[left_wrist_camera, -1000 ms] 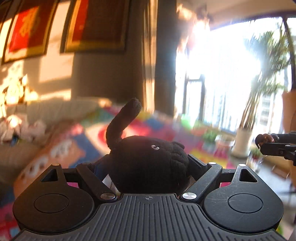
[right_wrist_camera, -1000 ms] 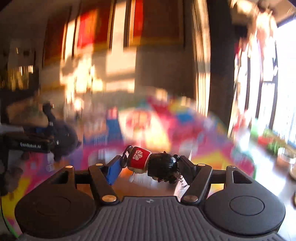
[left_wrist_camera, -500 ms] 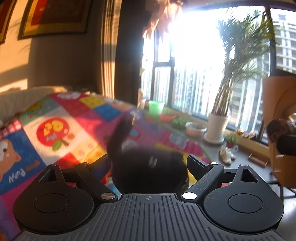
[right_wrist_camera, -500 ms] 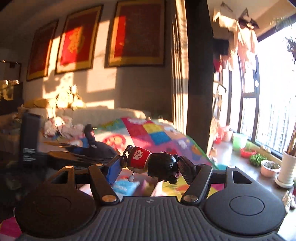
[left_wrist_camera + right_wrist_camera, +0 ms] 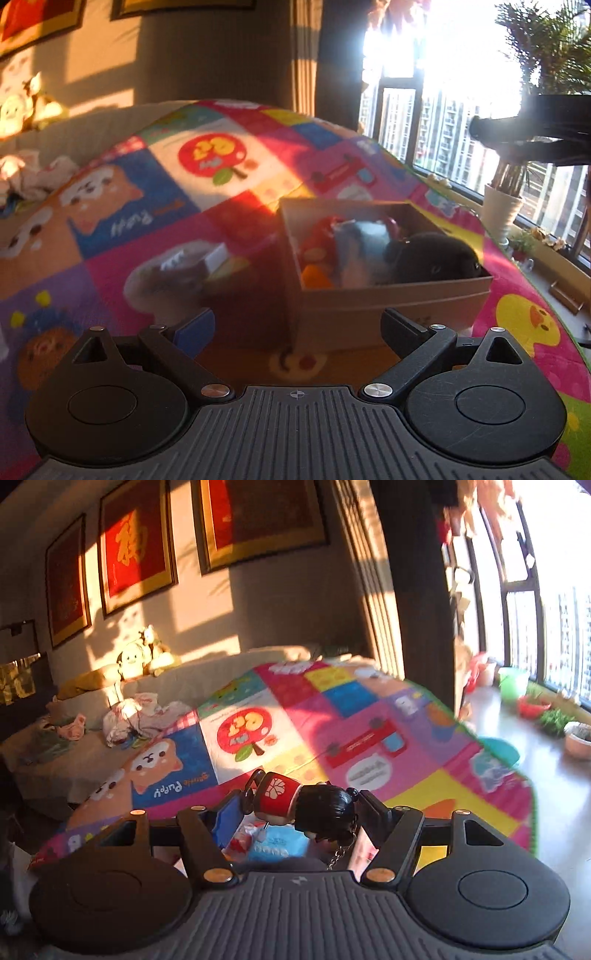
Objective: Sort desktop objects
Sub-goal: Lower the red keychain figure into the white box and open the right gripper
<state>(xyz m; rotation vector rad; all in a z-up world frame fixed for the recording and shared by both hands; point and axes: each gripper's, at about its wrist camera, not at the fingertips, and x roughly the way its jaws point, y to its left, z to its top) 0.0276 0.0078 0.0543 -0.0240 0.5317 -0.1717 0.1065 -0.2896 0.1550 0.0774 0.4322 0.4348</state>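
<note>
In the left wrist view a cardboard box (image 5: 388, 302) stands on the colourful play mat (image 5: 155, 206). A black plush toy (image 5: 432, 258) lies in its right part beside red, grey and orange items. My left gripper (image 5: 297, 328) is open and empty, just in front of the box. In the right wrist view my right gripper (image 5: 301, 808) is shut on a small doll keychain (image 5: 306, 806) with a red body, black hair and a hanging chain, held above blurred items below.
A blurred grey-white object (image 5: 173, 273) lies on the mat left of the box. A sofa with clothes and plush toys (image 5: 140, 661) runs along the back wall. Plant pots (image 5: 502, 214) and a window sill stand at the right.
My left gripper has opened and let go of the black plush, which now lies in the box. The right gripper still holds the doll and has tilted down over the mat.
</note>
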